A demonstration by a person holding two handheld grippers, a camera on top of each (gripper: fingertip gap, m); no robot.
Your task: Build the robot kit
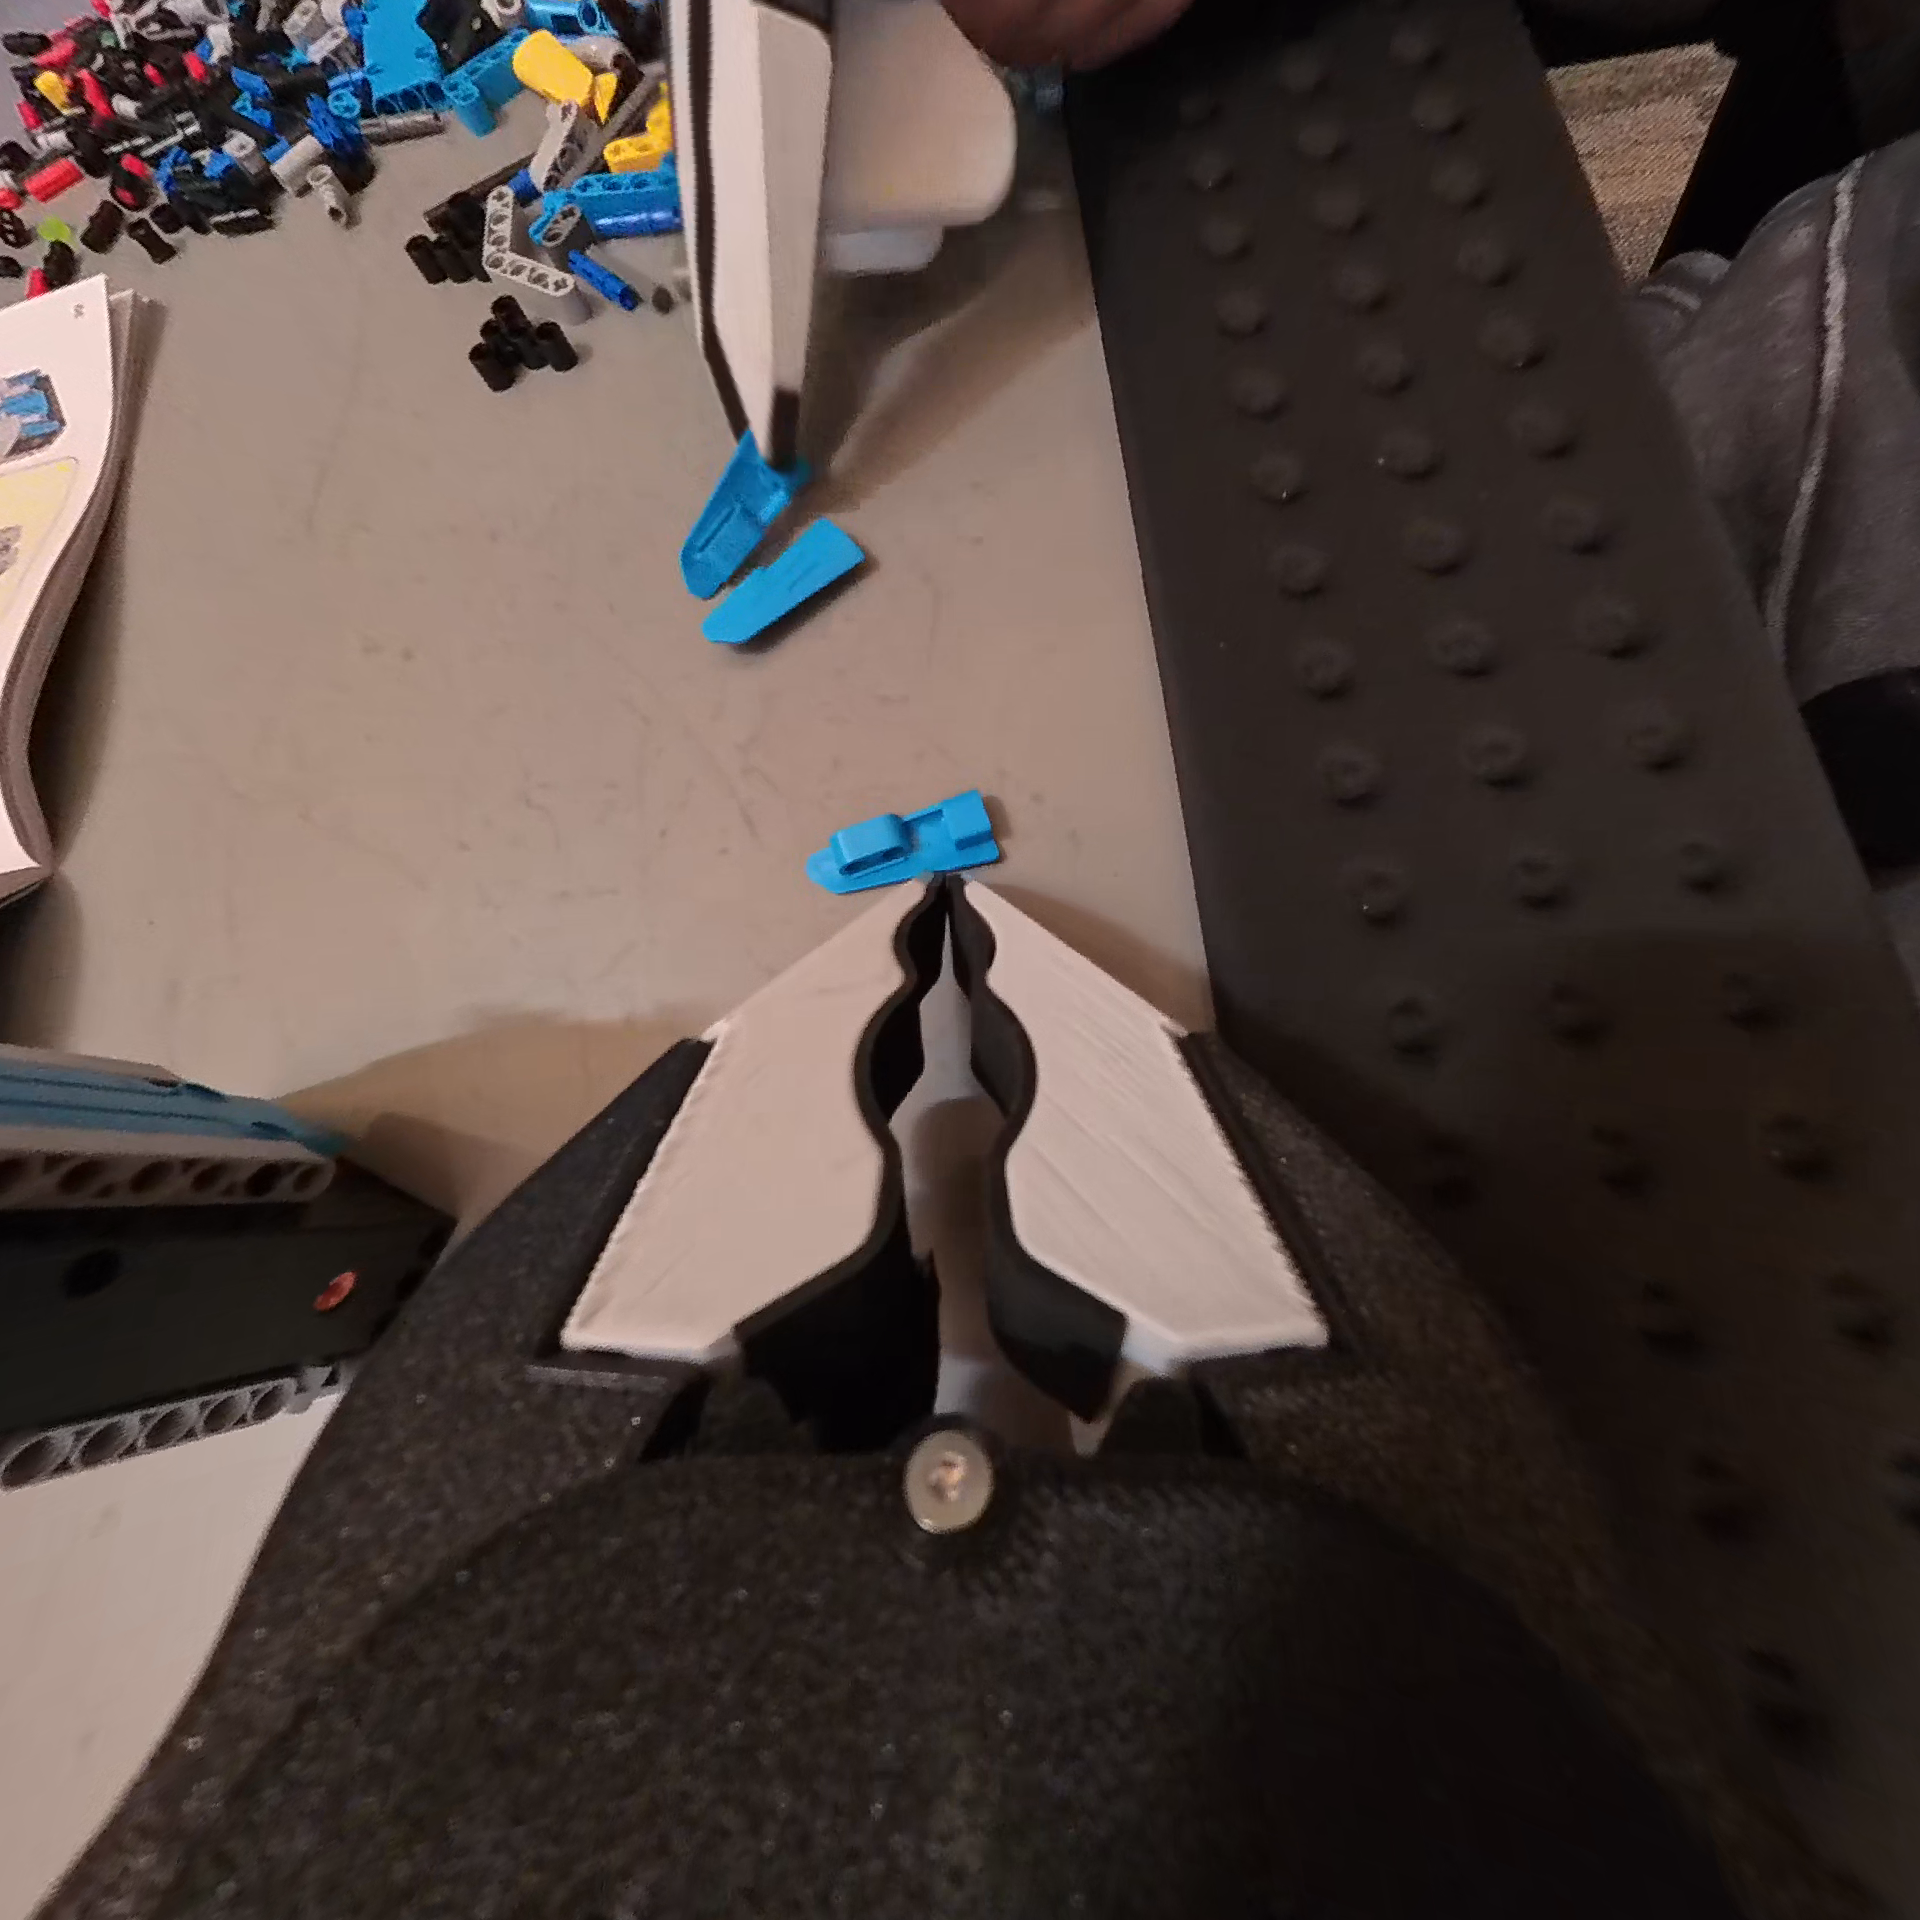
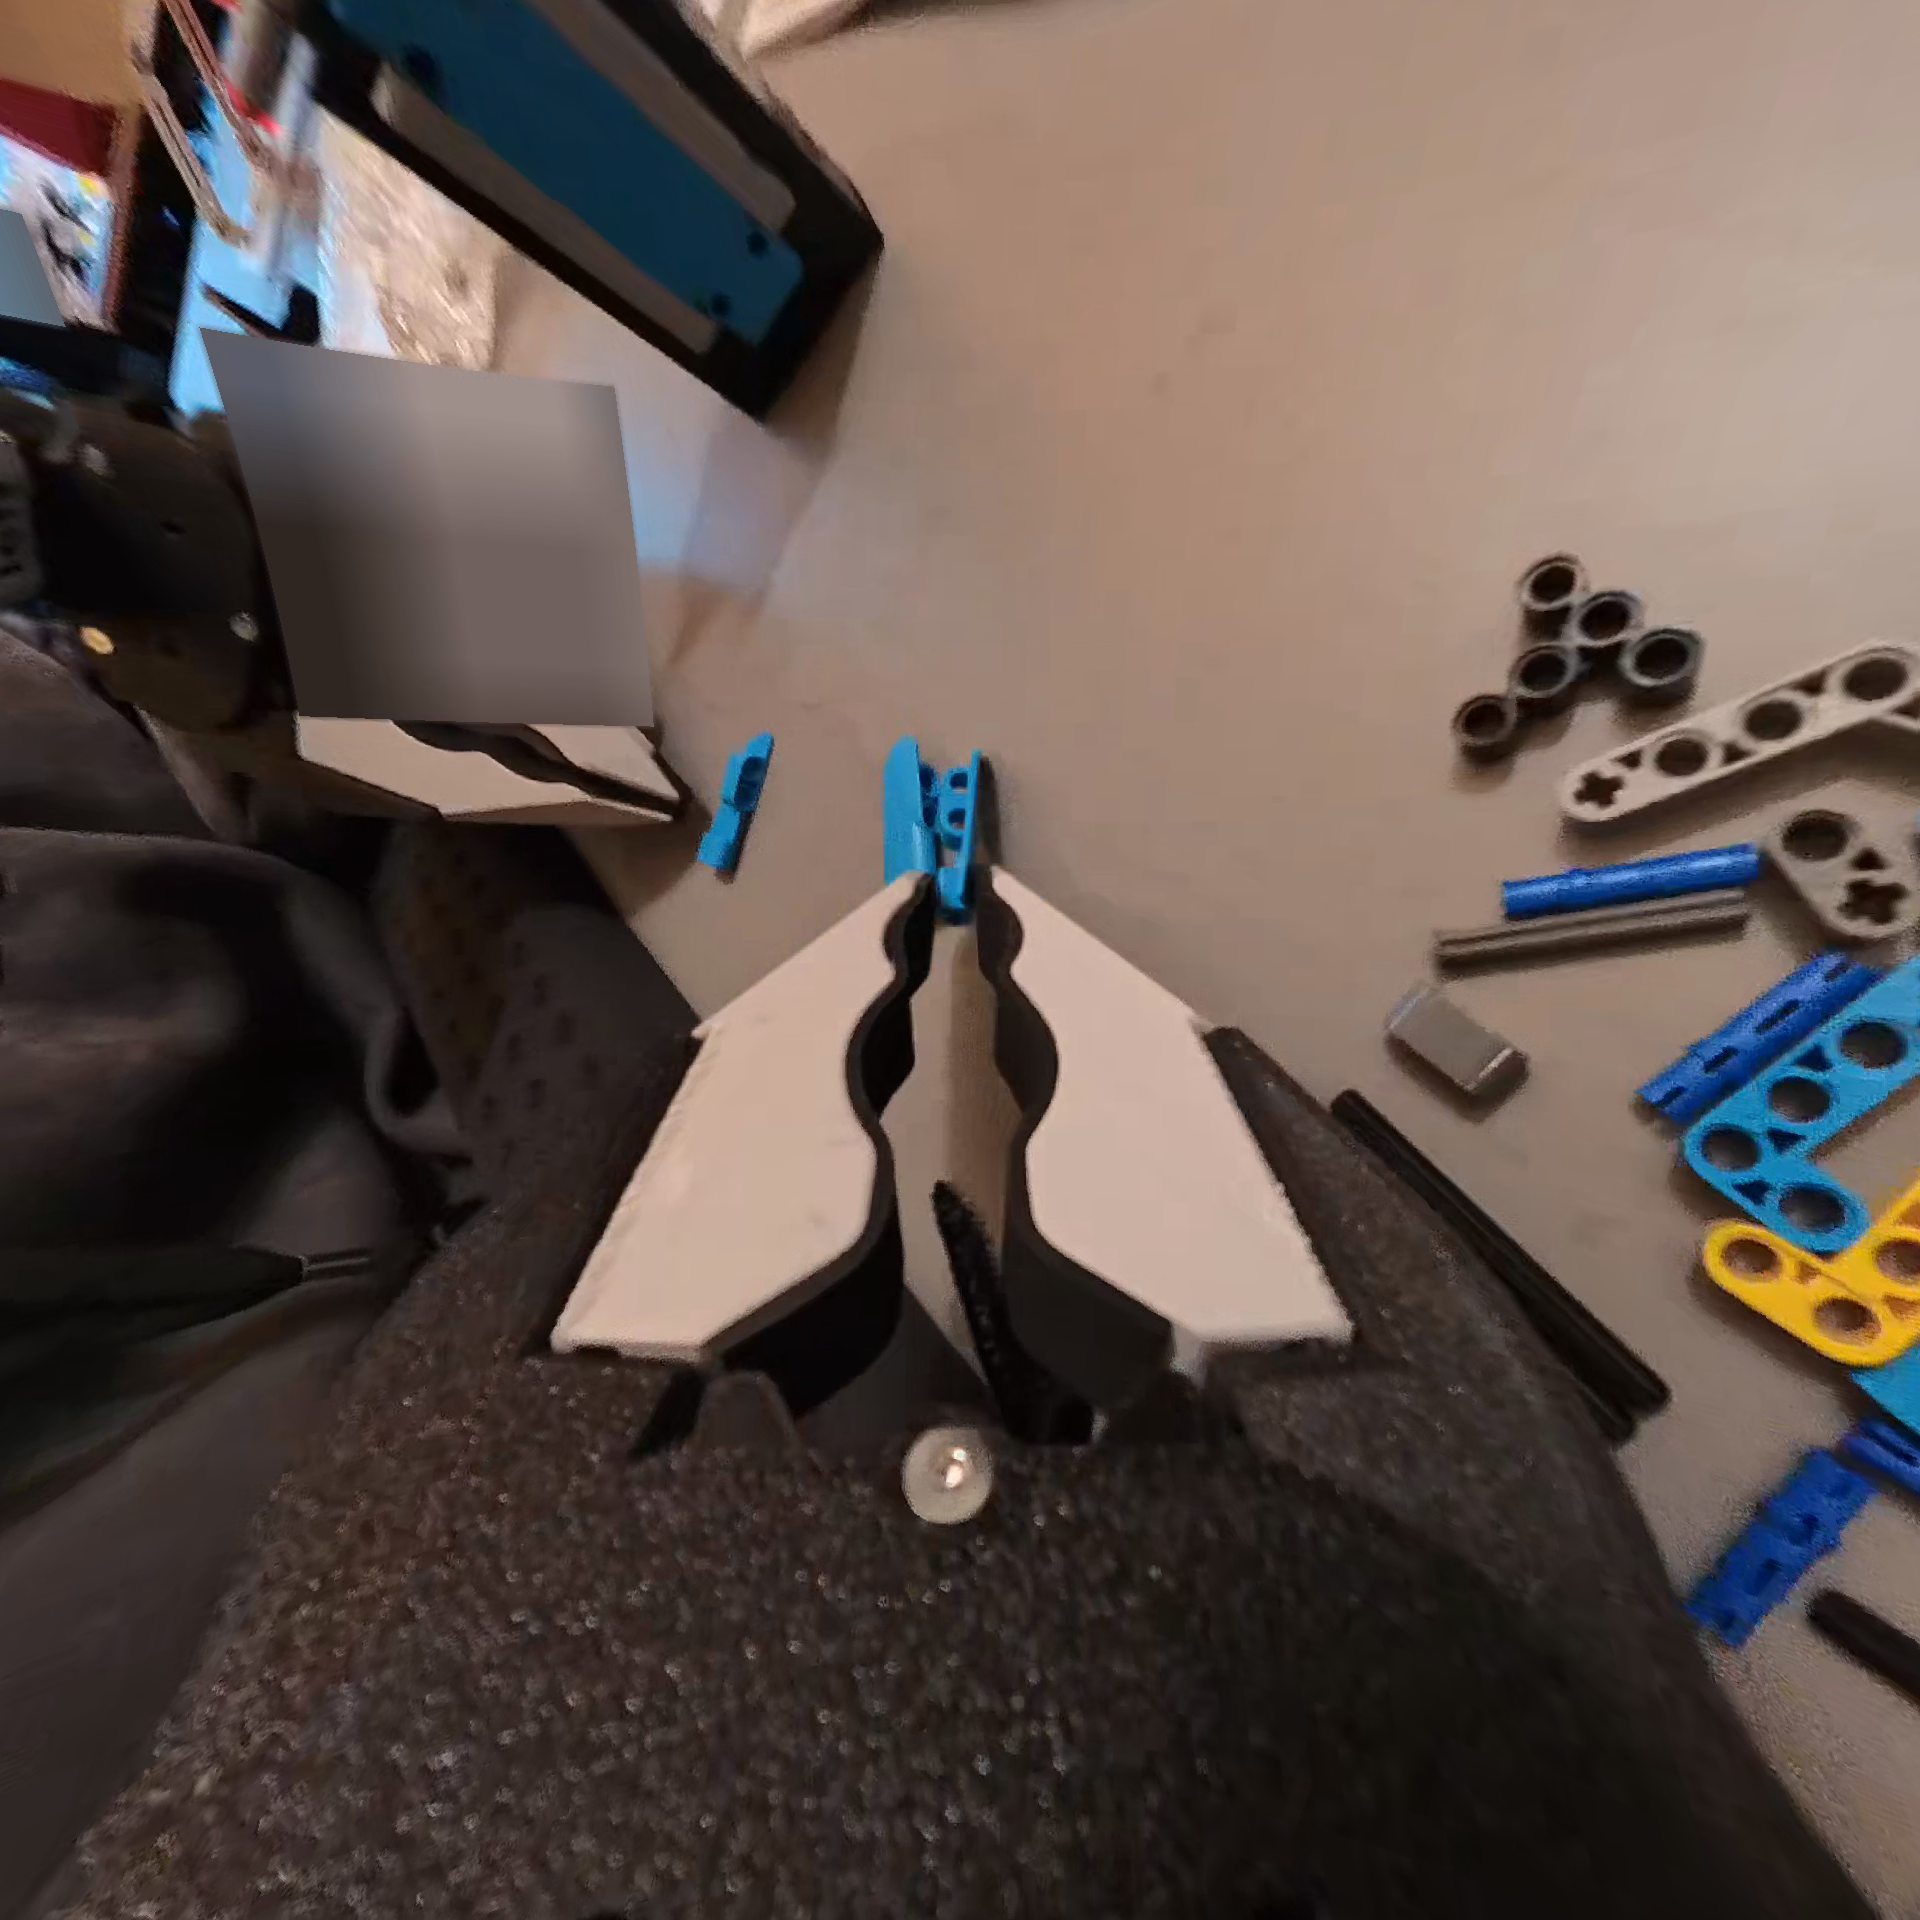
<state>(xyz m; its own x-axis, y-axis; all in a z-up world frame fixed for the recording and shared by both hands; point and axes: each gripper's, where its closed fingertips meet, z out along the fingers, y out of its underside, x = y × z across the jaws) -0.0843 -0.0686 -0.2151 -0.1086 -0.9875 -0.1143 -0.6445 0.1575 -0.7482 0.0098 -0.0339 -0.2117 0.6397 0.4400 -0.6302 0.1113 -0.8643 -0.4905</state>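
Note:
My left gripper (image 1: 948, 885) is shut and empty. Its tips sit on the grey table right beside a small blue clip-like piece (image 1: 904, 842). In the right wrist view the left gripper (image 2: 670, 805) shows at the left, a little apart from that piece (image 2: 736, 800). My right gripper (image 2: 951, 896) is shut on a blue curved panel piece (image 2: 958, 831) and holds it down at the table. In the left wrist view the right gripper (image 1: 777, 447) comes in from above with that piece (image 1: 740, 514). A second blue panel piece (image 1: 784, 582) lies right next to it.
A pile of small building pieces (image 1: 260, 125) lies at the far left, with a booklet (image 1: 52, 520) beside it. A part-built black, grey and blue model (image 1: 156, 1247) stands at my left. Loose beams and pins (image 2: 1766, 1039) lie right of the right gripper. A person's grey clothing (image 1: 1818, 416) is at the right. Tip to tip, the grippers are about 11 cm apart.

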